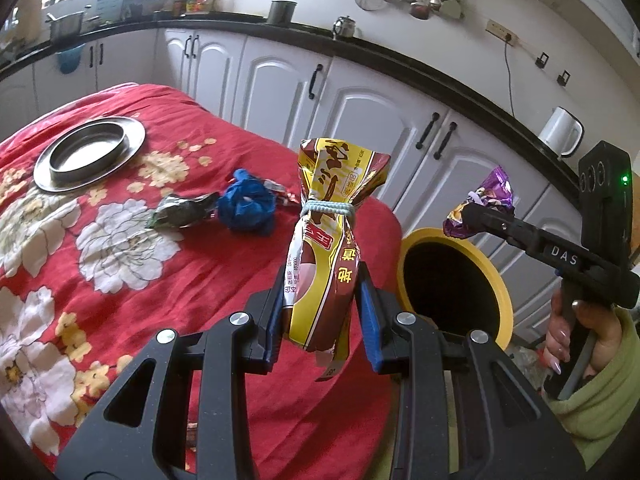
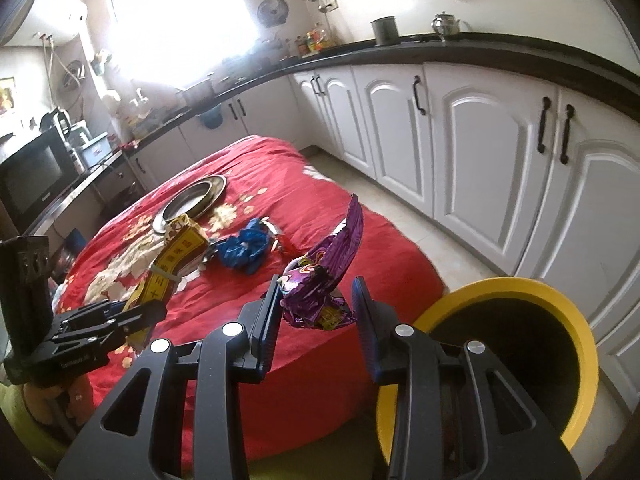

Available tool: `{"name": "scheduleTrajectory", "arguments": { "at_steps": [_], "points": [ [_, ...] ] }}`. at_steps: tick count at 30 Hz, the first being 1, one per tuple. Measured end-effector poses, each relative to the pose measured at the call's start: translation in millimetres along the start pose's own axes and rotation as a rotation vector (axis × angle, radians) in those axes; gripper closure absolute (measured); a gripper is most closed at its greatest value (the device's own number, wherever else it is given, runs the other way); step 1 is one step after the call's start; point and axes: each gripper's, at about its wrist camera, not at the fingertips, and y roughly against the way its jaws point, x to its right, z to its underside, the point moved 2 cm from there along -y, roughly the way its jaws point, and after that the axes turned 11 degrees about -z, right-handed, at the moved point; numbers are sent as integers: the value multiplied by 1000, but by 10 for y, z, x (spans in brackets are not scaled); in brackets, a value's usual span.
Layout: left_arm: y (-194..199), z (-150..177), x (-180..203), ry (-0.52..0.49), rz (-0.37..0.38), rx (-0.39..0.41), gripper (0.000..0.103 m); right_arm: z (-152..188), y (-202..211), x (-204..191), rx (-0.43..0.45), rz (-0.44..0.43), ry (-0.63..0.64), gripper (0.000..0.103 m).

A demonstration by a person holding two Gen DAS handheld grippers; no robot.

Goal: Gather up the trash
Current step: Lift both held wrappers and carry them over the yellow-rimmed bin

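Note:
My left gripper (image 1: 320, 300) is shut on a yellow and brown snack bag (image 1: 332, 216) tied with a pale band, held upright above the red floral tablecloth (image 1: 120, 240). My right gripper (image 2: 316, 304) is shut on a crumpled purple wrapper (image 2: 324, 276). In the left wrist view that purple wrapper (image 1: 486, 204) hangs above the yellow-rimmed bin (image 1: 452, 284). The bin (image 2: 516, 360) stands at the table's right edge. On the cloth lie a blue crumpled bag (image 1: 248, 204), a dark green wrapper (image 1: 180, 212) and a small silver and red wrapper (image 1: 280, 192).
A steel plate (image 1: 88, 152) rests at the far left of the table. White cabinets (image 1: 360, 112) under a black counter run along the back and right. A white kettle (image 1: 560, 132) stands on the counter. A hand in a green sleeve (image 1: 600, 364) holds the right gripper's handle.

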Motion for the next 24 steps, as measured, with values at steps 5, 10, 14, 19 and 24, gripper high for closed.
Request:
{"name": "scheduleTrajectory", "arguments": {
  "at_steps": [5,10,14,19,24],
  "points": [
    [-1,-7,119,-21,14,4,78,19,154,113,29,24,-25,70],
    [-12,1,275,-48,31,3,78,41,297,199,57,57,-34,70],
    [-20,12,363,-59,47,-2,78,63,386,279,78,69,-59,70],
    [-43,32,490,-86,55,-7,78,97,489,376,97,86,-80,70],
    [-82,55,644,-119,71,-17,78,128,585,439,115,113,-84,70]
  ]
}}
